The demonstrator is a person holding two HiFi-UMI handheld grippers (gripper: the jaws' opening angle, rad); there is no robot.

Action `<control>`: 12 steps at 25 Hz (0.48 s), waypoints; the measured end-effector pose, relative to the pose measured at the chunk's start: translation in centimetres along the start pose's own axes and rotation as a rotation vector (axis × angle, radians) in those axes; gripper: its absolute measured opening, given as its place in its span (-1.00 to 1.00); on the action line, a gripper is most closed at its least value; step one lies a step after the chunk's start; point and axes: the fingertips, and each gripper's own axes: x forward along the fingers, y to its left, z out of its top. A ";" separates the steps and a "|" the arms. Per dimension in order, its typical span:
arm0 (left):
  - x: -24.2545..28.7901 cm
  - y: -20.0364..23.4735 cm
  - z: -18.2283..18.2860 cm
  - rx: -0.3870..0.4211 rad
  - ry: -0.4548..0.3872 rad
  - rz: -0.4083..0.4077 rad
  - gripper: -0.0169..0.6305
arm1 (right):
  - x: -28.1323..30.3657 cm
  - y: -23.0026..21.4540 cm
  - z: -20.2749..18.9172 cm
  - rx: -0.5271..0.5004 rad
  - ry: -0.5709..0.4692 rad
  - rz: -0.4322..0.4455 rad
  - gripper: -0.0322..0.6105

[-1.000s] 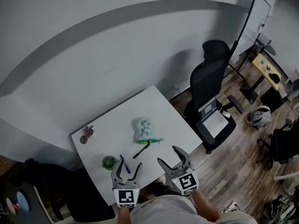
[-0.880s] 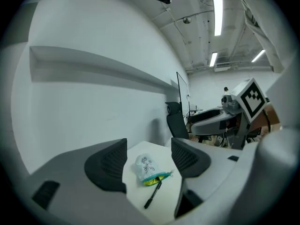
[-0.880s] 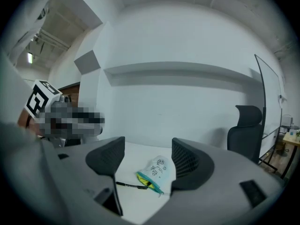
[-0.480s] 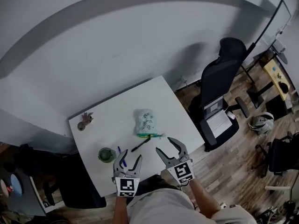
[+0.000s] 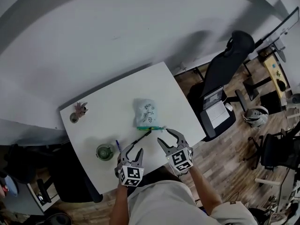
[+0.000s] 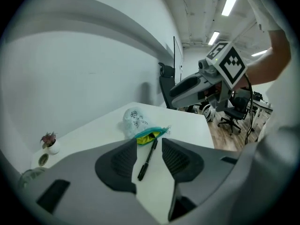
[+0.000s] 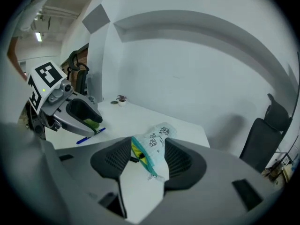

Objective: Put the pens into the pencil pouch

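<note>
Pouch (image 5: 146, 112) lay on the table (image 5: 108, 102), its open mouth toward the person. Black pen (image 5: 142, 137) lay at that mouth, touching it; blue pen (image 5: 117, 146) lay farther left of the pouch. Left gripper (image 5: 133, 152) and right gripper (image 5: 167, 137) hovered before the pouch's mouth, jaws apart though just narrowing, gripping nothing.

No lettering is legible, not even on the pencil pouch (image 5: 146, 112).
</note>
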 end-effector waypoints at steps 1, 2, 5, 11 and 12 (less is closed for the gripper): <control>0.6 -0.1 -0.7 -0.005 0.016 -0.010 -0.46 | 0.3 0.1 -0.3 -0.001 0.015 0.003 -0.20; 1.1 0.0 -1.4 -0.008 0.033 -0.016 -0.48 | 0.6 0.2 -0.6 0.000 0.027 0.004 -0.20; 2.6 0.1 -3.3 -0.015 0.082 -0.030 -0.54 | 1.2 0.6 -1.4 0.011 0.051 0.011 -0.21; 5.0 0.3 -5.6 -0.023 0.159 -0.040 -0.56 | 2.6 2.0 -3.4 0.013 0.091 0.081 -0.25; 5.3 0.4 -5.9 -0.020 0.173 -0.036 -0.57 | 2.8 2.1 -3.5 0.012 0.091 0.095 -0.25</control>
